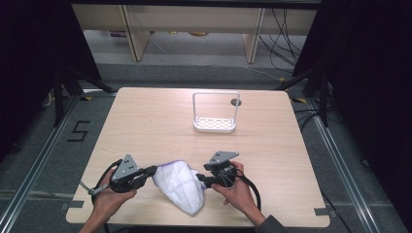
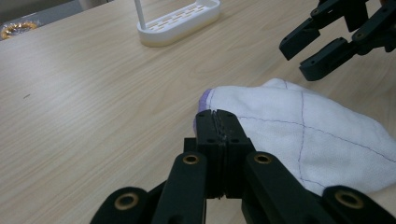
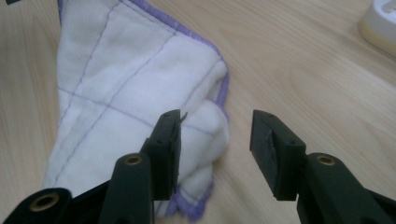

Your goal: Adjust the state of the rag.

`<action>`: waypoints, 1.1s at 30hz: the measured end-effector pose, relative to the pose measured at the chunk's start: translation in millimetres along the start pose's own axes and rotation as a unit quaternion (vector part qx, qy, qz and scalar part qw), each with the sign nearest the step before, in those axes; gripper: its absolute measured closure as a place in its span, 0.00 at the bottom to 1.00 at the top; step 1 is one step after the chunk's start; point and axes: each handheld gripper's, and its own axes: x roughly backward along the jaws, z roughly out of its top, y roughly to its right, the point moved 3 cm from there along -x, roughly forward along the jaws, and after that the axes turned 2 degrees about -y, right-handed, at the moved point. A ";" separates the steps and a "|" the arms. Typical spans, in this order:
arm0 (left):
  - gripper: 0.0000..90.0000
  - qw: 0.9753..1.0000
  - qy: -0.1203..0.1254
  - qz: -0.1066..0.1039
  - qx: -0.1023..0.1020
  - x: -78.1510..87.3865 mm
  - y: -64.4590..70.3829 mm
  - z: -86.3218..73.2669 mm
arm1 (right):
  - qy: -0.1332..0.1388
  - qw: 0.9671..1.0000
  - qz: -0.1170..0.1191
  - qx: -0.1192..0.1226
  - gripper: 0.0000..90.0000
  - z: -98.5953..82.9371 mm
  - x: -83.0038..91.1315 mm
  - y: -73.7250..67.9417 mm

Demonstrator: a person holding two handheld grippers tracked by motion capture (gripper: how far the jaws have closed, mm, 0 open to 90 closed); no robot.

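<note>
A white cloth (image 1: 180, 187) with purple edging and thin purple stitch lines lies bunched near the table's front edge. My left gripper (image 1: 153, 171) is at its left corner. In the left gripper view the jaws (image 2: 217, 116) are shut, with the purple hem of the cloth (image 2: 303, 126) pinched at their tips. My right gripper (image 1: 200, 180) is at the cloth's right side and stands open. In the right gripper view its jaws (image 3: 215, 135) straddle a folded edge of the cloth (image 3: 116, 93), one jaw over the fabric and one over bare wood. The right gripper (image 2: 299, 58) also shows beyond the cloth.
A white rack (image 1: 215, 125) with a slotted base and a tall frame stands at the back middle of the wooden table (image 1: 145, 121). Its base (image 2: 177, 25) shows far off in the left gripper view, and its base corner (image 3: 380, 23) in the right gripper view. Black stands flank the table.
</note>
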 end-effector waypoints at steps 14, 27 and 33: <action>0.98 1.000 0.001 -0.003 0.022 0.3 -8.2 -9.0 | -0.018 0.999 0.033 -0.007 0.96 8.3 -24.2 2.0; 0.98 0.999 0.036 0.006 0.037 16.3 -14.7 2.3 | 0.076 0.997 -0.027 0.004 0.97 35.5 68.4 25.5; 0.98 0.999 0.020 -0.011 0.040 7.3 -6.2 -4.3 | 0.085 0.994 -0.057 -0.027 0.97 20.4 95.4 47.1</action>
